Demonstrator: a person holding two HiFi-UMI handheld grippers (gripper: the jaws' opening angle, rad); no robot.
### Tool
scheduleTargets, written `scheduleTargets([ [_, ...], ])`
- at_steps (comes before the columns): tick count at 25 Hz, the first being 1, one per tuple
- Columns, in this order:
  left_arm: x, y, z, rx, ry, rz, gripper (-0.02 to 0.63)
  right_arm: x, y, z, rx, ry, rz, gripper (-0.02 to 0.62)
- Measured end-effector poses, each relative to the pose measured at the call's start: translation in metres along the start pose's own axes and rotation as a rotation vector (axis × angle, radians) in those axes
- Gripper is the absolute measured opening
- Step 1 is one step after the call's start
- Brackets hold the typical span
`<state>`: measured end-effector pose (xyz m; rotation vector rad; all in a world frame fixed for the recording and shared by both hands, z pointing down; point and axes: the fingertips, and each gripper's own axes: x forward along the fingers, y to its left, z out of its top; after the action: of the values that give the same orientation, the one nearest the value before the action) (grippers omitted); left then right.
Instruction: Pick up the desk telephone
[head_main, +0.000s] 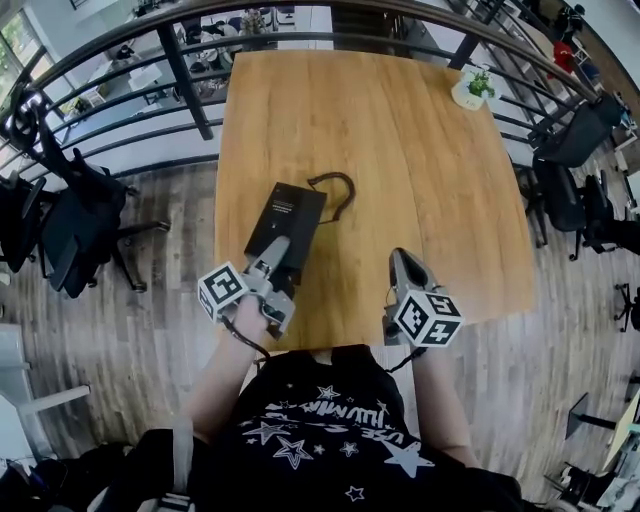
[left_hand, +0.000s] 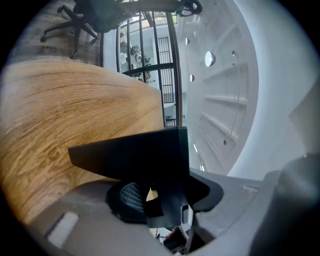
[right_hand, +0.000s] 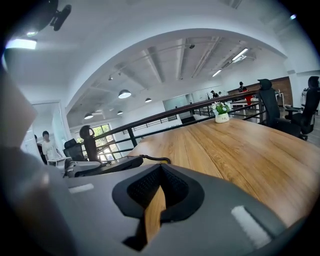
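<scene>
Head view: telephone (head_main: 286, 214) in left gripper (head_main: 279, 258)

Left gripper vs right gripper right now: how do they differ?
Left gripper is clamped on the near end of the flat black desk telephone; right gripper has its jaws together, empty. Left gripper is over the telephone, right gripper over bare wooden table. Both carry marker cubes.

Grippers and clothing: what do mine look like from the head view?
The left gripper and right gripper are grey with black textured pads. Each carries a cube of black-and-white square markers. A dark cable trails from the left one. The T-shirt is black with white stars.
</scene>
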<state>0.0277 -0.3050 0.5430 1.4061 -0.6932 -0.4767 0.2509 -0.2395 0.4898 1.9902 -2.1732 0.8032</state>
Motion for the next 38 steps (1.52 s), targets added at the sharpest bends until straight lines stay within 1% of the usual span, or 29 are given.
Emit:
scheduleTargets([
  [3, -0.015, -0.002, -0.005, 0.020, 0.024, -0.024, 0.193, -0.019, 0.006, -0.012, 0.007, -0.018, -0.017, 0.001],
  [7, -0.031, 0.005, -0.001, 0.039, 0.045, -0.039, 0.193, -0.027, 0.017, -0.029, 0.018, -0.035, -0.031, 0.000],
  [9, -0.035, 0.006, -0.003, 0.042, 0.047, -0.055, 0.192, -0.030, 0.018, -0.034, 0.025, -0.043, -0.028, 0.002],
  [14, -0.049, -0.008, -0.016, 0.071, 0.056, -0.066, 0.193, -0.046, 0.026, -0.036, 0.066, -0.062, 0.003, 0.002],
  [18, -0.073, -0.009, -0.034, 0.052, 0.049, -0.075, 0.192, -0.078, 0.035, -0.052, 0.084, -0.073, 0.012, 0.002],
  [23, -0.113, -0.006, -0.059, 0.063, 0.063, -0.068, 0.193, -0.125, 0.041, -0.076, 0.080, -0.072, 0.003, 0.002],
  [30, -0.155, -0.005, -0.088, 0.071, 0.064, -0.081, 0.193, -0.174, 0.048, -0.088, 0.077, -0.093, 0.002, 0.000],
  [34, -0.183, -0.010, -0.102, 0.079, 0.055, -0.096, 0.192, -0.197, 0.060, -0.093, 0.102, -0.122, 0.035, 0.000],
  [38, -0.210, -0.013, -0.114, 0.092, 0.038, -0.104, 0.192, -0.214, 0.074, -0.106, 0.098, -0.117, 0.079, 0.000],
])
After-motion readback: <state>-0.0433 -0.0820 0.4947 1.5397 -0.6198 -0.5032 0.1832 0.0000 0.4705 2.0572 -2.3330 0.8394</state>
